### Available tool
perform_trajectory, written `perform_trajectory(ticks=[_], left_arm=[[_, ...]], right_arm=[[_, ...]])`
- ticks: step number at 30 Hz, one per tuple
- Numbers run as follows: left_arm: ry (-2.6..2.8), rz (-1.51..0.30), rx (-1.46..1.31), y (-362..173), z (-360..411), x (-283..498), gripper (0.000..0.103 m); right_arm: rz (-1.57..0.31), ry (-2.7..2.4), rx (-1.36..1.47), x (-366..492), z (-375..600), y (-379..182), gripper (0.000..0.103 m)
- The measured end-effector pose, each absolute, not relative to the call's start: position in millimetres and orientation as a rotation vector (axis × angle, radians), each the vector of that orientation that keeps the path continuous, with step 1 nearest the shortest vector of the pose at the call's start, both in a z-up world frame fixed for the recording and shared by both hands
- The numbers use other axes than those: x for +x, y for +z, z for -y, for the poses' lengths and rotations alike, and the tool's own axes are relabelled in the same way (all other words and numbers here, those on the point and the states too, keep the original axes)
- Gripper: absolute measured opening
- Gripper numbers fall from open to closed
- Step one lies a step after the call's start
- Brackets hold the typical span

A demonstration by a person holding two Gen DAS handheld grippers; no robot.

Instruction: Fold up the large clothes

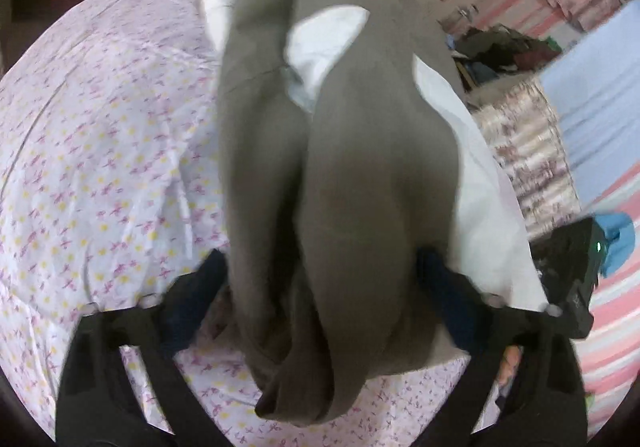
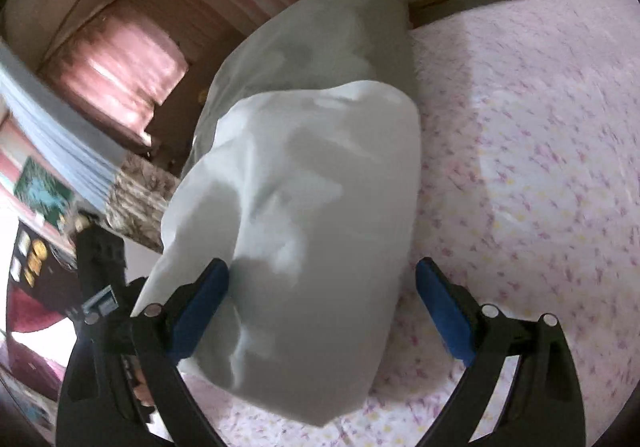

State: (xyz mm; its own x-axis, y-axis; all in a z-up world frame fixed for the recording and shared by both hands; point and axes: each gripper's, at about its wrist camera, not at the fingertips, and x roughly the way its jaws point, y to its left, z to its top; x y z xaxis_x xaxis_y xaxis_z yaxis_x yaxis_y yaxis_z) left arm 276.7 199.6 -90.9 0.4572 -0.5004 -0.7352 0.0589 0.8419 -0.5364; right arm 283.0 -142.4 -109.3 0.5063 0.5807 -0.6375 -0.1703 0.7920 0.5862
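Note:
A large garment, grey-brown (image 1: pixel 344 183) outside with a white lining (image 1: pixel 320 47), lies folded lengthwise on the floral bedsheet (image 1: pixel 100 151). My left gripper (image 1: pixel 324 287) is open, its blue-padded fingers (image 1: pixel 192 307) standing either side of the garment's near end. In the right wrist view the same garment shows its white side (image 2: pixel 304 207) as a long bundle. My right gripper (image 2: pixel 320 307) is open, fingers (image 2: pixel 200 307) spread around the bundle's near end, not pinching it. The other gripper shows at the edge of each view (image 1: pixel 572 279) (image 2: pixel 100 279).
The bed's edge runs along the right of the left view, with a patterned bed side (image 1: pixel 528 151) and a striped pink floor (image 1: pixel 616 307) beyond. A clutter of clothes (image 1: pixel 504 47) lies farther off. A pink stool (image 2: pixel 116 67) stands beside the bed.

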Motion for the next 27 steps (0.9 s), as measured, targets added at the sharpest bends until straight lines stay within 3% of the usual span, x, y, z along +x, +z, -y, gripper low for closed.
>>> perform_trajectory(ticks=[5, 7, 9, 12, 17, 21, 27], left_arm=[[-0.312, -1.049, -0.196, -83.2, -161.1, 277.5, 0.069], [-0.303, -1.031, -0.088, -75.9, -145.6, 275.3, 0.049], [-0.248, -1.0, 0.079, -65.5, -124.2, 272.3, 0.032], [-0.216, -0.958, 0.148, -40.4, -100.9, 273.6, 0.019], [-0.202, -0.813, 0.172, 13.3, -65.6, 249.7, 0.016], [-0.24, -0.7, 0.208, 40.6, -22.5, 192.2, 0.016], [-0.391, -0.706, 0.276, 4.4, 62.5, 119.4, 0.02]], right_arm=[[-0.926, 0.494, 0.235, 281.3, 113.7, -106.1, 0.072], [-0.912, 0.498, 0.157, 283.4, 102.4, -99.2, 0.063], [-0.882, 0.497, 0.076, 281.6, 92.7, -88.9, 0.046], [-0.788, 0.476, -0.026, 276.0, 82.5, -63.3, 0.031], [-0.554, 0.442, -0.118, 243.3, 90.3, -0.8, 0.023], [-0.365, 0.369, -0.263, 179.1, 117.0, 33.7, 0.022], [-0.342, 0.186, -0.507, 88.8, 177.1, 17.6, 0.023]])
